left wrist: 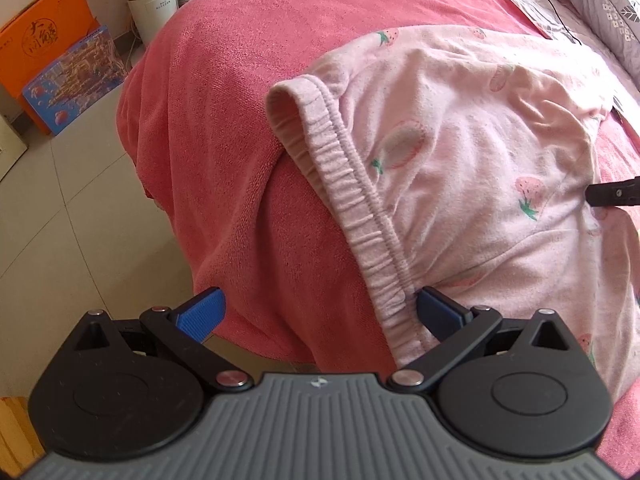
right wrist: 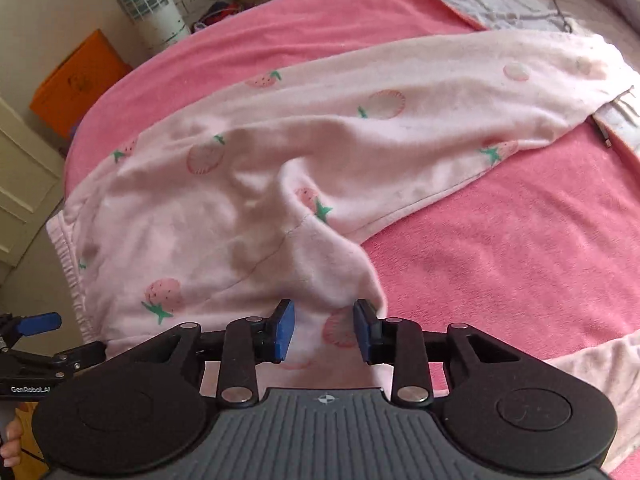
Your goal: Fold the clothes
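The pants (left wrist: 460, 168) are being spread across the pink bed (left wrist: 240, 80), the left gripper (left wrist: 320, 312) standing released around the near waistband (left wrist: 360, 200) and the right gripper (right wrist: 324, 330) parted over the crotch fold for gathering.

A bed carried a pink terry blanket (left wrist: 248, 80). Pale pink strawberry-print trousers (right wrist: 320, 152) lay directly on the blanket, their elastic waistband (left wrist: 352, 200) at its near edge.
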Motion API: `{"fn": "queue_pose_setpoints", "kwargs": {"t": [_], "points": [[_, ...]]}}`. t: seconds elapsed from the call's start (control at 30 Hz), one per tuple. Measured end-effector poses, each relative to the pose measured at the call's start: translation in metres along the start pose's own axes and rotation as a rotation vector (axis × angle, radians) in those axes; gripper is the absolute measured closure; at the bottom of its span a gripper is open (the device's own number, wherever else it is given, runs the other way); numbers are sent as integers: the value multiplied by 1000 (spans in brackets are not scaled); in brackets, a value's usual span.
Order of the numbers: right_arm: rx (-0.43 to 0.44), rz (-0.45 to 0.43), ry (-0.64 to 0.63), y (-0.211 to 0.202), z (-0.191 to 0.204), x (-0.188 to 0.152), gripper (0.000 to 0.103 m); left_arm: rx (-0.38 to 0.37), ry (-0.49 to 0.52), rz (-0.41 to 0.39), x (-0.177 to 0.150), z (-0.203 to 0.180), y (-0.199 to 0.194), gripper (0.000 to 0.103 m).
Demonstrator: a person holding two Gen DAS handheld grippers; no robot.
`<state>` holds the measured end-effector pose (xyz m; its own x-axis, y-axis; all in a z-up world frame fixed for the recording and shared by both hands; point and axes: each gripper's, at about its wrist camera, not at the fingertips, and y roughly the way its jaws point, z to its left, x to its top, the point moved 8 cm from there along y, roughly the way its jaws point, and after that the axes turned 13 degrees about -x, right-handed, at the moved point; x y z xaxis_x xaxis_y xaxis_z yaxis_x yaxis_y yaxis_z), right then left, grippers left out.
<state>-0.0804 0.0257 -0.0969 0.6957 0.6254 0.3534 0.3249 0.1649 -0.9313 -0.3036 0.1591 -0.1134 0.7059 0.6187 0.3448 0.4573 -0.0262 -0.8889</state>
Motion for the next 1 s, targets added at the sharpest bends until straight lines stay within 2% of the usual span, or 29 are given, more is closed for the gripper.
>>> {"fn": "queue_pose_setpoints", "kwargs": {"t": [0.07, 0.13, 0.27, 0.37, 0.43, 0.5, 0.57, 0.7, 0.8, 0.87, 0.93, 0.97, 1.0], "points": [[-7, -14, 15, -4, -10, 3, 63, 2, -4, 0, -1, -1, 0, 0], [-6, -24, 31, -8, -19, 7, 63, 6, -4, -1, 9, 14, 7, 0], [87, -33, -17, -7, -6, 8, 62, 12, -3, 0, 12, 19, 10, 0], [52, 54, -59, 24, 5, 4, 50, 14, -10, 17, 13, 20, 8, 0], [51, 53, -33, 23, 5, 10, 47, 31, -20, 39, 18, 23, 1, 0], [33, 20, -64, 10, 7, 15, 47, 94, -20, 5, 27, 30, -17, 1], [33, -28, -89, -4, 6, 19, 46, 112, -26, -76, 42, 38, -40, 1], [28, -38, -43, -11, -1, 19, 42, 83, -32, -198, 76, 47, -60, 1], [23, -3, 9, -3, -4, 15, 42, 73, 57, -229, 97, 40, -50, 2], [28, 14, 28, -1, -5, 11, 42, 0, 113, -239, 104, 28, -41, 3], [24, 11, 20, -1, -5, 10, 42, -55, 135, -231, 107, 20, -29, 10], [23, 10, 18, -1, -4, 10, 42, -55, 116, -212, 108, 21, -20, 17], [21, 9, 17, -1, -4, 10, 41, -54, 98, -194, 108, 22, -11, 29]]}}
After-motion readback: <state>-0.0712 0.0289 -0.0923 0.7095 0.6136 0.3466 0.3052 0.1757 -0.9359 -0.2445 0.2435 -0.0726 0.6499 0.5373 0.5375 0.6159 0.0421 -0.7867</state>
